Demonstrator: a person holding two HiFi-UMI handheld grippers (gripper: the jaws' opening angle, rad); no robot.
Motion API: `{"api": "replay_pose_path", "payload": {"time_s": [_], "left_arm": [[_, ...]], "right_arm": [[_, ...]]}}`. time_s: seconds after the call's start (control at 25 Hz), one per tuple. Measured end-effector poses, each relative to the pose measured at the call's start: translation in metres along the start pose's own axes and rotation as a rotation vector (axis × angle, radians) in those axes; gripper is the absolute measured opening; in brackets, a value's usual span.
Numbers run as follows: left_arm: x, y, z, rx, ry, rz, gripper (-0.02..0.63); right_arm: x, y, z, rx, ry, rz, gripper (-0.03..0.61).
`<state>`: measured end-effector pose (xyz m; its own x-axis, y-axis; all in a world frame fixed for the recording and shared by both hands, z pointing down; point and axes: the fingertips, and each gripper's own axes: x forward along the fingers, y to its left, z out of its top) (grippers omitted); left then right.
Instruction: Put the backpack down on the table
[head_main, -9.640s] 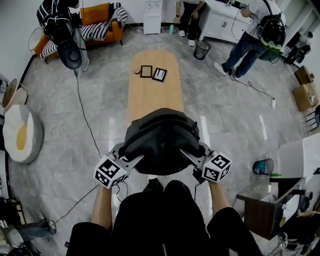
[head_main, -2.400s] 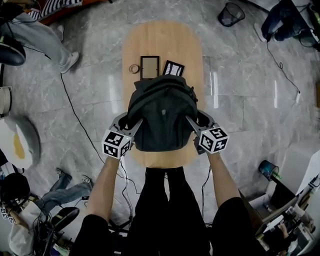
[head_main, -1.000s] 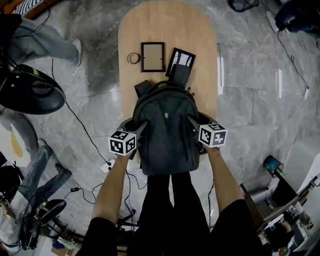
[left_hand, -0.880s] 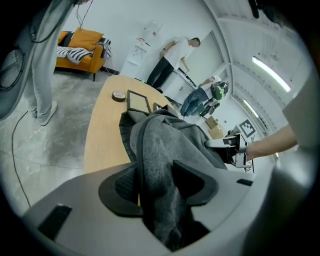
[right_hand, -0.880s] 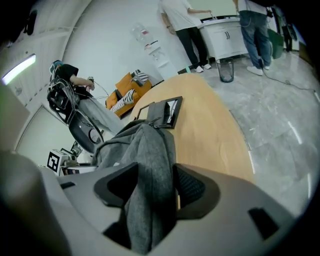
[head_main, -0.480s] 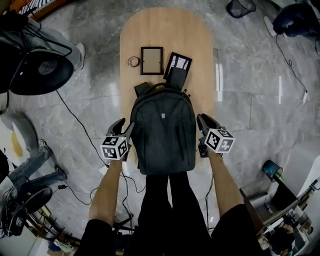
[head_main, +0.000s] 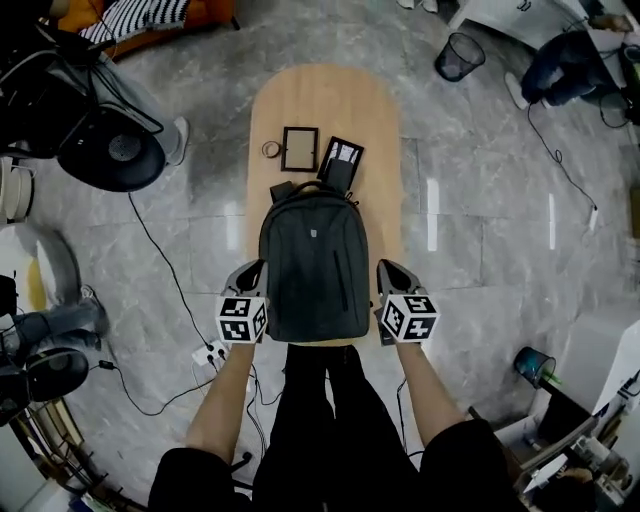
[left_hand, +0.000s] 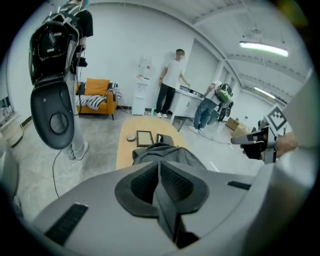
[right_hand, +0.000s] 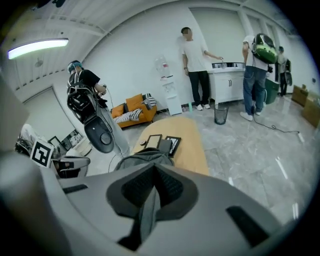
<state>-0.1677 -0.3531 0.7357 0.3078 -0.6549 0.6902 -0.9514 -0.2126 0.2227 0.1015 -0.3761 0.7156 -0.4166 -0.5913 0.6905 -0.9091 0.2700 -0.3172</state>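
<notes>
**Backpack** (head_main: 313, 265): dark grey. It lies flat on the near end of the table, front panel up, with the top handle pointing away from the grippers. It sits between the two grippers, slightly ahead of their marker cubes, and neither gripper holds it.

**Left gripper** (head_main: 252, 270): just beside the backpack's left edge, pointing forward and down. Its jaws have just closed and are pressed together, pad against pad, with nothing between them.

**Right gripper** (head_main: 388, 270): just beside the backpack's right edge, angled the same way. Its jaws have also just closed and meet flush, empty.

**Table** (head_main: 325, 100): a light wooden top with rounded ends. It runs lengthwise away from the grippers, and its far half is mostly bare.

**Dark picture frame** (head_main: 299, 148): flat on the table beyond the backpack's top, ahead of the left gripper.

**Second frame** (head_main: 341, 157): lies tilted just to the right of the first, near the backpack's handle.

**Small ring** (head_main: 271, 150): on the table just left of the dark frame.

**Wire waste bin** (head_main: 456, 56): on the marble floor, far ahead and to the right of the right gripper.

**Black cable** (head_main: 160, 250): trails across the floor to the left of the left gripper.

**Orange sofa** (left_hand: 97, 95): against the far wall, seen in the left gripper view, ahead and to the left.

**Bystanders** (right_hand: 195, 55): standing by a white counter well beyond the table's far end.
</notes>
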Motion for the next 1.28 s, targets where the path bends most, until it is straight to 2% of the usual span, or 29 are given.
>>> {"api": "replay_pose_path", "payload": {"time_s": [0.28,0.56,0.68,0.88,1.08,1.28], "left_arm": [[-0.085,-0.087,0.030,0.071,-0.122,-0.028,0.026],[-0.163,-0.162,0.050,0.151,-0.231,-0.040,0.026],[-0.189,-0.174,0.053,0.171,-0.277,-0.024,0.026],[-0.224,-0.182,0.044,0.147,-0.338,-0.026,0.026],[-0.258,-0.190,0.026,0.132,-0.374,-0.046,0.026],[-0.295,-0.193,-0.003,0.139,-0.374,-0.054,0.026]], "right_arm": [[-0.090,0.049,0.034,-0.099,-0.161,0.051,0.011],[-0.168,0.109,0.045,-0.172,-0.287,0.124,0.011],[-0.193,0.132,0.043,-0.202,-0.328,0.118,0.011],[-0.230,0.157,0.025,-0.239,-0.368,0.103,0.009],[-0.262,0.180,-0.006,-0.229,-0.377,0.110,0.009],[-0.289,0.205,-0.039,-0.212,-0.384,0.105,0.009]]}}
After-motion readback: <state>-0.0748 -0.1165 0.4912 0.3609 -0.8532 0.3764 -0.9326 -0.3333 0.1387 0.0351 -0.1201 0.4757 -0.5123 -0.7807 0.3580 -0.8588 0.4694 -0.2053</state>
